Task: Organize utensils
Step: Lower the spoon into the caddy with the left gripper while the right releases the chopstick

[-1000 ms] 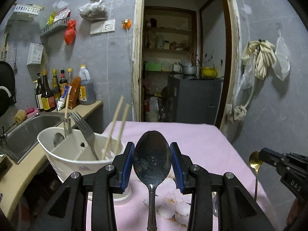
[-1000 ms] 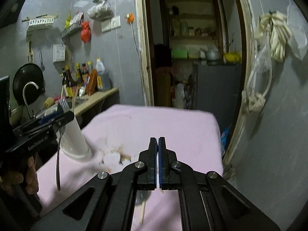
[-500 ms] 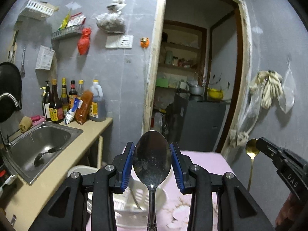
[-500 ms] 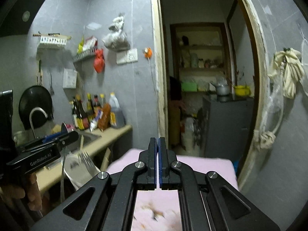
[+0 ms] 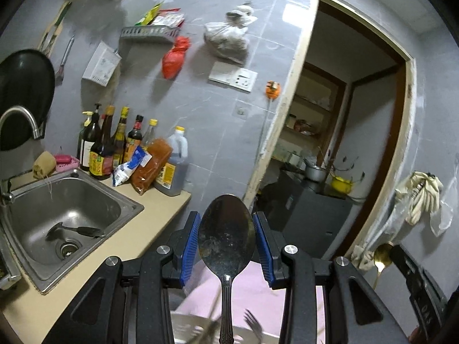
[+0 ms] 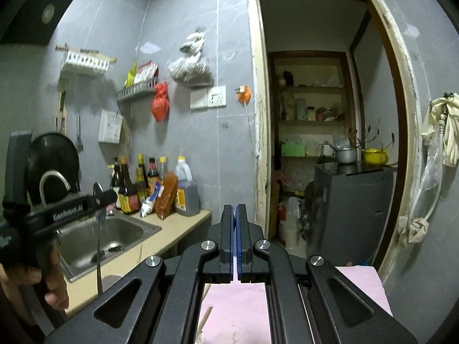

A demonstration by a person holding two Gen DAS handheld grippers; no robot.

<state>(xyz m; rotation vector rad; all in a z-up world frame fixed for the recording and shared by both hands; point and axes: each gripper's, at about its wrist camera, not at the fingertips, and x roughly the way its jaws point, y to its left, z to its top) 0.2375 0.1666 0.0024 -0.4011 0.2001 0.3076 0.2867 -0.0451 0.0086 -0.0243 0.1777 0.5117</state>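
Steel spoon (image 5: 226,238) pinched upright in my left gripper (image 5: 226,243); gold spoon (image 5: 383,255) clamped in my right gripper (image 6: 235,240) (pads pressed together). Transport step, I judge: next, lower both into the white holder (image 5: 186,329) at the pink table (image 6: 364,283) edge.

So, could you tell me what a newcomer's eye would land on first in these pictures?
Probably the large steel spoon, bowl up, clamped between the blue pads of the left claw in the middle of the left wrist view. Next, the cluster of sauce bottles on the counter behind the steel sink. At the right edge, a gold spoon hangs from the right claw.
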